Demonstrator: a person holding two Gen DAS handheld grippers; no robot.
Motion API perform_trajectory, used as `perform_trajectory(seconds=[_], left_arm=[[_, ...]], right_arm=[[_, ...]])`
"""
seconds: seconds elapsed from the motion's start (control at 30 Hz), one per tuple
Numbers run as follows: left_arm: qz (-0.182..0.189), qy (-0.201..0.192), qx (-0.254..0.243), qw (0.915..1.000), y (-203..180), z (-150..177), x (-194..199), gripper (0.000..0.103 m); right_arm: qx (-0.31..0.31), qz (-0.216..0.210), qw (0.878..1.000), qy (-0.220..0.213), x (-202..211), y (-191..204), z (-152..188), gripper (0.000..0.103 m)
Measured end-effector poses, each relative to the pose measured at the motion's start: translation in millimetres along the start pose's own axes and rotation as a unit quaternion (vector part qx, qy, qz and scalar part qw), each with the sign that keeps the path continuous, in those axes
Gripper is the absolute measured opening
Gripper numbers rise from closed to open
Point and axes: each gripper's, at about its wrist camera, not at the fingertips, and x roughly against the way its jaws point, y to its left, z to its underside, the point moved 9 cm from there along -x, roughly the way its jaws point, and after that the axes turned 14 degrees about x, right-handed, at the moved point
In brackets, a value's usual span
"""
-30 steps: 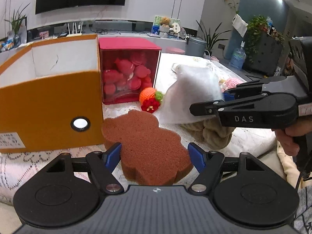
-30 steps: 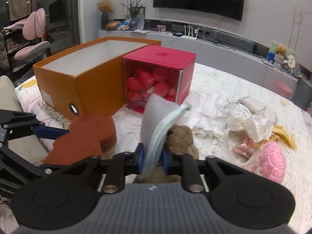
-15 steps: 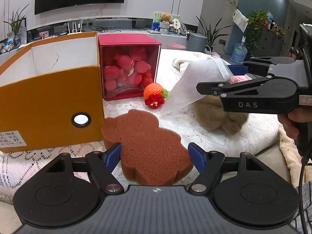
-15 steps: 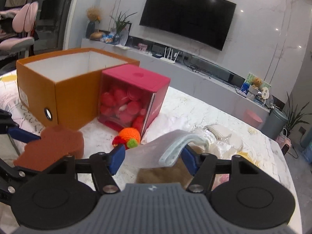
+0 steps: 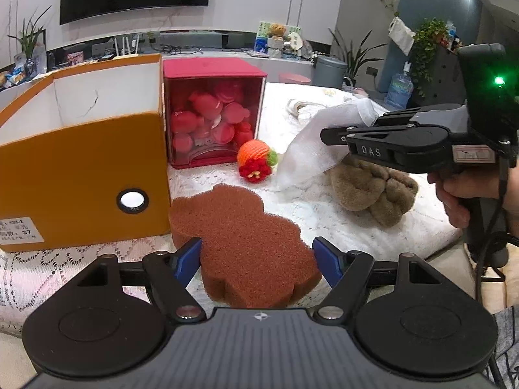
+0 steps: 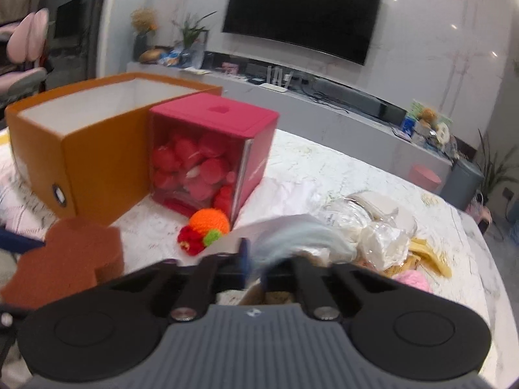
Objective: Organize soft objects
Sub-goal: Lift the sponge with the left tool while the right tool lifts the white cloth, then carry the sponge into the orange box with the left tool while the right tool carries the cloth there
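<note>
We had hardly begun sorting. The orange box stood open and, as far as we could see into it, held nothing. The sponge, the knitted ball, the brown plush and the heap of bags all still lay on the table. Only the red box was full.

Our left gripper stood spread wide, its blue pads on either side of the sponge's near end. The left pad seemed to touch its edge; the right stood just clear, so we judged it not yet gripped.

Our right gripper was clamped on the white pouch, lifted over the plush. In the blurred right view we could not make out the pads themselves.

The bear-shaped sponge lay flat, its far lobes just beside the orange box's front corner. Its long axis ran from our left gripper away and leftward toward that corner. The pouch hung slanted, its free end drooping down toward the knitted ball.
</note>
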Motion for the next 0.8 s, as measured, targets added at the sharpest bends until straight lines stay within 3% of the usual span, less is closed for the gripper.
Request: perform_trajectory(seconds=[0.23,0.47,0.8], left_arm=[[0.031,-0.013,-0.010,0.9994,-14,-6,12,0.084],[0.046,-0.041,-0.020,0.9979,-30,-26,30,0.084],[0.070,-0.103,0.013,0.9921,-32,-99,73,0.084]], right_arm=[[-0.013,0.020,0.999,-0.024,20,-11,-8,0.000],[0.000,0.021,0.997,-0.076,59,-15,-41,0.000],[0.035,0.065,0.982,-0.174,148,-27,-118,0.000]])
